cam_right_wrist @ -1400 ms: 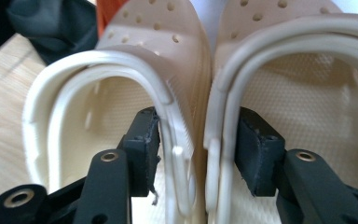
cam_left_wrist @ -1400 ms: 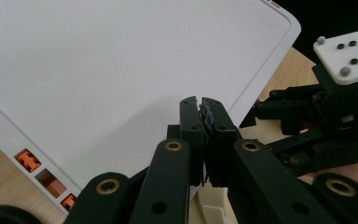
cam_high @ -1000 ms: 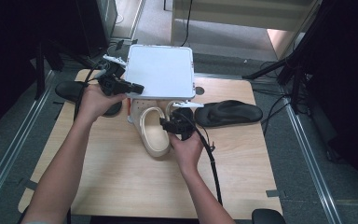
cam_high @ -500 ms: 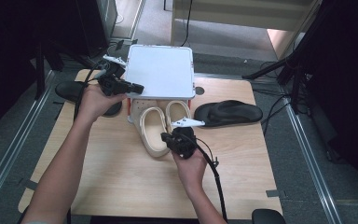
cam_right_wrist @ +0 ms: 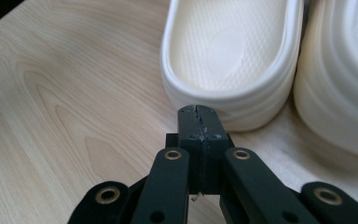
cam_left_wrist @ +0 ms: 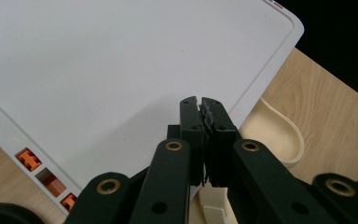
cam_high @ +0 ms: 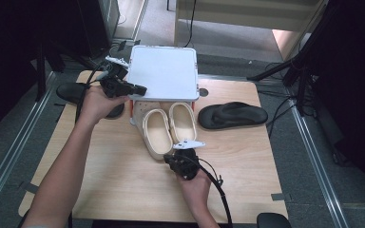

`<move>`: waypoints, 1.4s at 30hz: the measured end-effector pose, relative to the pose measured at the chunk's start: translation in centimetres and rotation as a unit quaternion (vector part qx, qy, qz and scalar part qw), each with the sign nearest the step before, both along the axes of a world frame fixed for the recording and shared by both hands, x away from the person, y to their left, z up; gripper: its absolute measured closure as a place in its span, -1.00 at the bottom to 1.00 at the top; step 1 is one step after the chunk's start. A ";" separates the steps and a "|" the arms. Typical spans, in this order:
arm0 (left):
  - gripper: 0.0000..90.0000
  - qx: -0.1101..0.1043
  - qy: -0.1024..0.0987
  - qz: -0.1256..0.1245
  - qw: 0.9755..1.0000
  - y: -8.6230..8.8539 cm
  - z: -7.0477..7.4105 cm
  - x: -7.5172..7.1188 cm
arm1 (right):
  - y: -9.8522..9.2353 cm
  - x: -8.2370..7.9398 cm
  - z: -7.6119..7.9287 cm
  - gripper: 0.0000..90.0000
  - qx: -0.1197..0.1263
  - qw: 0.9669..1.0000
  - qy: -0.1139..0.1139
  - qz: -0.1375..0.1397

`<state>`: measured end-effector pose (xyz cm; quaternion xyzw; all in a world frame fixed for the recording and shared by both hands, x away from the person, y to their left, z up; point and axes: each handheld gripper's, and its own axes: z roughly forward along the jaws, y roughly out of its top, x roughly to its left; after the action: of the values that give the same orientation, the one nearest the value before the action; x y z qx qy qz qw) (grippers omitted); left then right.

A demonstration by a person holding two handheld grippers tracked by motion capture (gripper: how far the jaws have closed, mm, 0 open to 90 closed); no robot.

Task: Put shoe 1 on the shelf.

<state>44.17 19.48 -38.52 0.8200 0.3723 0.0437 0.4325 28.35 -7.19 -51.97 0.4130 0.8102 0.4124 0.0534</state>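
Nearest the person, the right tongs [cam_high: 186,153] are clenched on nothing, tips just short of the heel of the left cream clog [cam_right_wrist: 233,60]. Both cream clogs [cam_high: 168,124] lie side by side mid-worktop [cam_high: 100,180], toes under a white lid [cam_high: 164,71]. Farther off, the left tongs [cam_left_wrist: 200,105] pinch that lid's corner. A black sandal [cam_high: 233,115] lies to the right.

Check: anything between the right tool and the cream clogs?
Nothing: bare wood of the table between the shut right tool and the nearer cream clog, in the right gripper view.
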 end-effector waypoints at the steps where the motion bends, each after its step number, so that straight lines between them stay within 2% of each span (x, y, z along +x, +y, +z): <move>1: 0.96 0.000 0.000 0.000 1.000 0.0 0.0 0.0 | 0.0 0.0 -0.2 1.00 -0.002 1.000 0.006 -0.001; 8: 0.96 -0.001 0.000 0.000 1.000 0.0 0.0 0.0 | 0.1 0.4 -1.2 1.00 0.002 1.000 0.013 -0.006; 10: 0.96 0.000 0.000 -0.001 1.000 0.0 0.0 0.0 | 0.2 0.6 -1.1 1.00 0.001 1.000 0.011 -0.010; 15: 0.96 -0.001 0.000 0.001 1.000 0.0 0.0 0.0 | 0.6 0.9 -0.4 1.00 0.017 1.000 0.009 -0.009; 18: 0.96 -0.001 0.001 0.002 1.000 0.0 0.0 0.0 | 1.2 1.2 -0.1 1.00 0.014 1.000 0.004 -0.010; 23: 0.96 0.002 0.000 0.001 1.000 -0.1 0.0 0.0 | 2.2 2.2 0.4 1.00 0.014 1.000 0.014 -0.012; 31: 0.96 0.004 -0.001 0.001 1.000 -0.1 0.0 0.0 | 4.3 3.8 0.5 1.00 -0.003 1.000 0.011 -0.023; 34: 0.96 0.003 0.000 0.001 1.000 -0.1 0.0 -0.1 | 4.9 4.5 0.4 1.00 -0.011 0.999 0.007 -0.031; 35: 0.96 0.003 0.000 0.001 1.000 -0.1 0.0 -0.1 | 5.0 4.7 0.4 1.00 -0.004 1.000 0.006 -0.029; 39: 0.96 0.002 0.000 0.000 1.000 -0.1 0.0 -0.1 | 5.9 5.3 0.2 1.00 -0.011 0.999 -0.002 -0.036; 42: 0.96 0.003 0.000 0.001 1.000 -0.1 0.0 -0.1 | 6.5 5.8 0.2 1.00 -0.007 0.999 -0.008 -0.042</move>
<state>44.09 19.36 -38.50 0.8207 0.3730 0.0455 0.4305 34.16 -0.65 -51.80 0.4433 0.7944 0.4074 0.0802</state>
